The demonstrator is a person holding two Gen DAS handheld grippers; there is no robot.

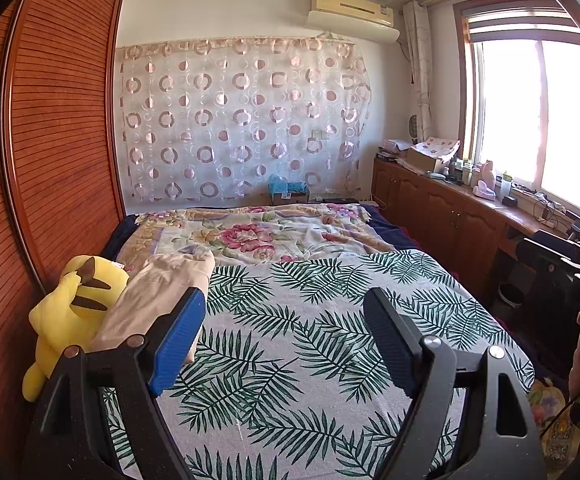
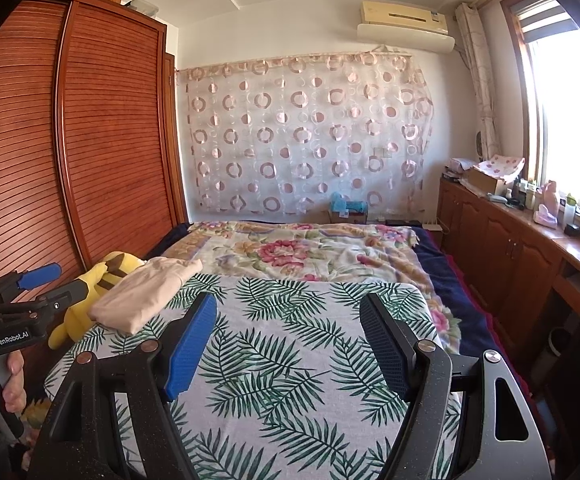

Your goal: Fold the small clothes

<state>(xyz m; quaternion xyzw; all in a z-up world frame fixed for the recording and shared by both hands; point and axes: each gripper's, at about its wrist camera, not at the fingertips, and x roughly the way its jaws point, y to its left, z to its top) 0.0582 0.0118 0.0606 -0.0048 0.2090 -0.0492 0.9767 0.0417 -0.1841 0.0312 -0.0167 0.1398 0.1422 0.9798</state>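
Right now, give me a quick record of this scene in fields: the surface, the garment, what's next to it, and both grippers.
surface: leaf-print cloth spread over the bed
garment: beige garment, folded, at the cloth's left edge
beside it: yellow plush toy against the wooden wardrobe
left gripper: open, nothing between the fingers, over the cloth
right gripper: open, empty, over the cloth
contact: neither gripper touches the garment

Folded garment (image 2: 145, 294) beside plush toy (image 2: 89, 300)
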